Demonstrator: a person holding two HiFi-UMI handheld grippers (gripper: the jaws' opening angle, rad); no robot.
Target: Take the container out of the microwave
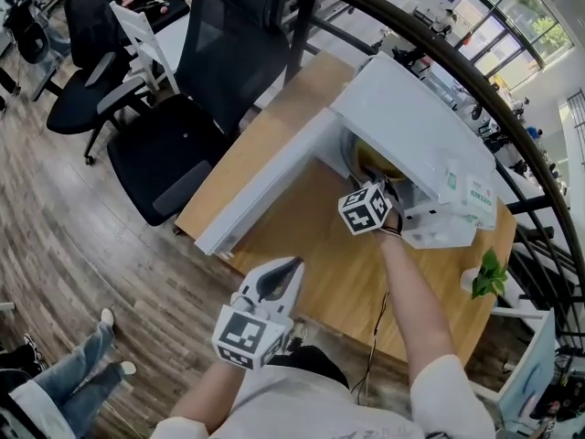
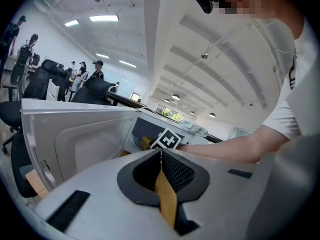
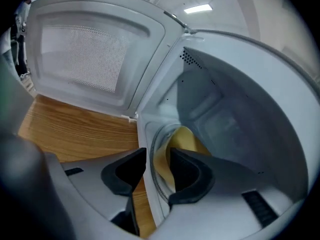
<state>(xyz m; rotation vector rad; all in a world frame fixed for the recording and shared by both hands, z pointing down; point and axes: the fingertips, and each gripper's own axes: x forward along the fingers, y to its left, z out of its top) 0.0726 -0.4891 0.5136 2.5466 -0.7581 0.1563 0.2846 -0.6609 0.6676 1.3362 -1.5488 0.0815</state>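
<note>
Right claw (image 3: 158, 155), jaws apart, yellow container (image 3: 186, 140) ahead

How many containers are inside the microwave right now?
1. A yellow container sits inside the open microwave, just ahead of the right tongs, whose jaws stand apart. Part of the cavity is out of view, so another may be hidden.

smooth glossy microwave (image 1: 402, 117), wood-grain table (image 1: 311, 231), smooth yellow container (image 3: 183, 139)
</note>
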